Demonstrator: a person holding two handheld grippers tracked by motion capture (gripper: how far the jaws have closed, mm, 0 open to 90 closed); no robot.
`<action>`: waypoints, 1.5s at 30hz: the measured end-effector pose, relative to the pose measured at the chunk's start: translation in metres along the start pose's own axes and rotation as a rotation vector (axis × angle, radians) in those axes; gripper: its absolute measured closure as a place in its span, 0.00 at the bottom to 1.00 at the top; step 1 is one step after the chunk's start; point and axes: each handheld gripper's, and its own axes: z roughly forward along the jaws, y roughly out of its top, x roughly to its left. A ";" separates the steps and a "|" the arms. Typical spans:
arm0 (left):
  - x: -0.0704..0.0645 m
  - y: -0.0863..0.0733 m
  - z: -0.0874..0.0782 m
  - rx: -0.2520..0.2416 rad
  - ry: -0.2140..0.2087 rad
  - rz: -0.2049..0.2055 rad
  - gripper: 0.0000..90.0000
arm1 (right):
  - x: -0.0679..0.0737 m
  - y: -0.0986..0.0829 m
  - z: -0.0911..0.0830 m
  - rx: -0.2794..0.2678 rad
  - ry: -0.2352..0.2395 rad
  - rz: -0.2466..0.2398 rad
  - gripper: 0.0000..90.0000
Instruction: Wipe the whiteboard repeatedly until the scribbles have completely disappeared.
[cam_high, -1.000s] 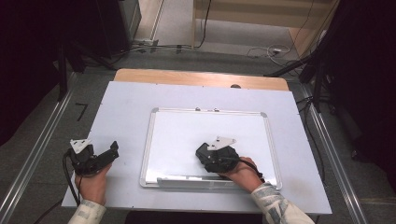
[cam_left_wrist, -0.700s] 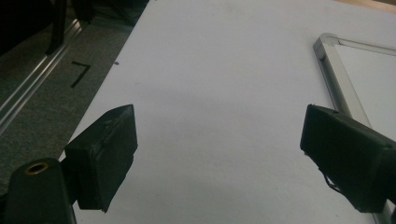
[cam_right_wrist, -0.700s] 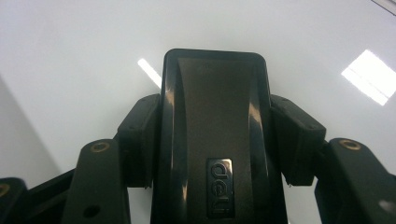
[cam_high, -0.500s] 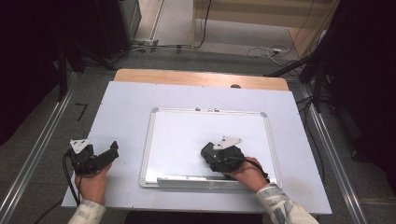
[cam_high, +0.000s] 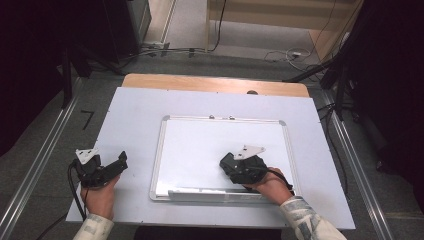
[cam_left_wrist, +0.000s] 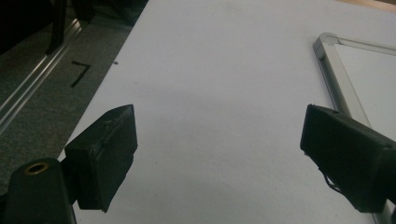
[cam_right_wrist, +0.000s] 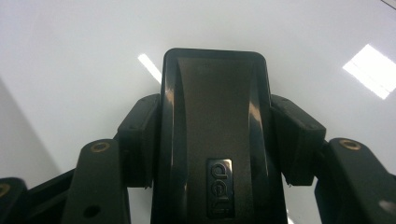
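Since 1 s earlier, right gripper (cam_high: 239, 169) slid rightward on whiteboard (cam_high: 220, 137), jaws clamped on eraser (cam_right_wrist: 215, 140). Left gripper (cam_high: 107, 170) idle on table (cam_high: 135, 107), jaws wide apart. Risk: unbraced board could shift under wiping pressure.

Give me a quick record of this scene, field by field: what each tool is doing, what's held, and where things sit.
work surface: white table
main item: whiteboard with a metal frame, lying flat on the table
held item: black eraser marked "deli"
right tool: jaws shut on the eraser, over the whiteboard's lower right part
left tool: jaws wide apart, nothing between them, on the table left of the whiteboard
whiteboard surface: looks blank, with glare spots
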 end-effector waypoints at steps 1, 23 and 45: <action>0.000 0.000 0.000 0.000 0.000 -0.001 0.12 | 0.000 -0.001 -0.001 0.003 -0.003 0.010 0.43; -0.001 0.000 0.001 0.001 0.001 0.001 0.12 | -0.024 -0.018 -0.012 -0.011 -0.049 0.074 0.43; -0.003 0.001 0.003 0.002 -0.005 0.003 0.12 | -0.052 -0.041 -0.032 -0.041 -0.127 0.202 0.43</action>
